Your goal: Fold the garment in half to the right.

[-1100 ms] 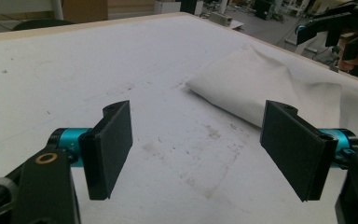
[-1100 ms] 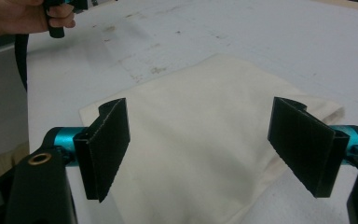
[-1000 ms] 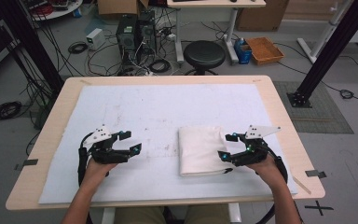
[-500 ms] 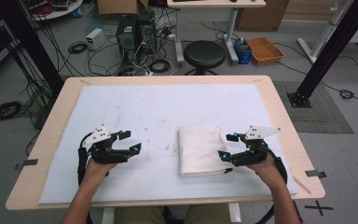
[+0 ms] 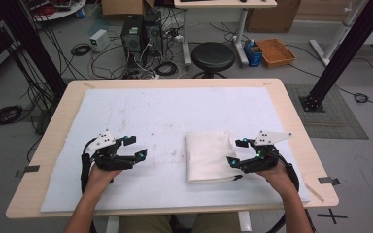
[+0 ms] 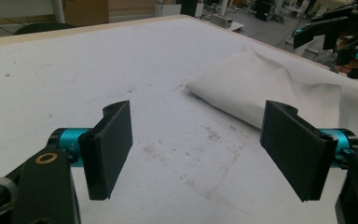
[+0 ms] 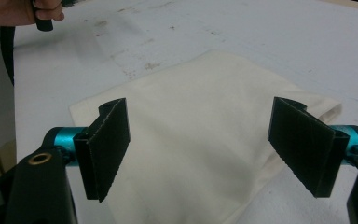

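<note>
We hold our right gripper point(image 5: 237, 151) with its fingers point(image 7: 106, 144) spread wide, empty, at the right edge of the folded white cloth point(image 5: 208, 156). Our left gripper point(image 5: 135, 147) is likewise released, well apart from the cloth, which lies right of centre on the counter point(image 5: 175, 111).

place: looks like a robotics lab, not a home
floor: cables point(image 5: 85, 51) everywhere, two PC towers point(image 5: 143, 34), cardboard boxes point(image 5: 121, 7)
rig: black metal frame posts point(image 5: 342, 51)
furniture: plain wooden table point(image 5: 291, 114), round stool point(image 5: 213, 56)
</note>
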`<control>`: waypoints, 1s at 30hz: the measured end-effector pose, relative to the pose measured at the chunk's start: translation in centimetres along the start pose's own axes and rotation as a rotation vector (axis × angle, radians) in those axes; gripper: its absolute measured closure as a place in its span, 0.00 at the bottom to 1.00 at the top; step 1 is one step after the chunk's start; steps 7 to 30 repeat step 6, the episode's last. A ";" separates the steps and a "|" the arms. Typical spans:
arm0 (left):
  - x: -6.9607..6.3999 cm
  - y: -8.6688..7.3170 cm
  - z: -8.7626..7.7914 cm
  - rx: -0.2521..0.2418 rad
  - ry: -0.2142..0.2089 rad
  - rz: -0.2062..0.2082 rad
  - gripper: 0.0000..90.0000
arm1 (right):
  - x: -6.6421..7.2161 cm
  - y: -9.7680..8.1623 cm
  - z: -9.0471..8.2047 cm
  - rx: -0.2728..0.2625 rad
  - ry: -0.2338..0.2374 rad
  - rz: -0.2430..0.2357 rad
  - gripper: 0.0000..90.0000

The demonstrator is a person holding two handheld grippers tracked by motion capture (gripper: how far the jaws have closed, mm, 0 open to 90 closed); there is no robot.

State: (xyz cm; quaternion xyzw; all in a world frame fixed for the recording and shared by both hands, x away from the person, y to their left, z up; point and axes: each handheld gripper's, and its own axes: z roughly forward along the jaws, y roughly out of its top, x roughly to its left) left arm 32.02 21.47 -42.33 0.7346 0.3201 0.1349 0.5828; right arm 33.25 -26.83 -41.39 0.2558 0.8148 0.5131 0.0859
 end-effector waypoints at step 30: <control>0.0 0.0 0.0 -0.002 0.002 -0.001 0.28 | 0.0 0.0 -0.1 0.001 -0.002 0.003 0.23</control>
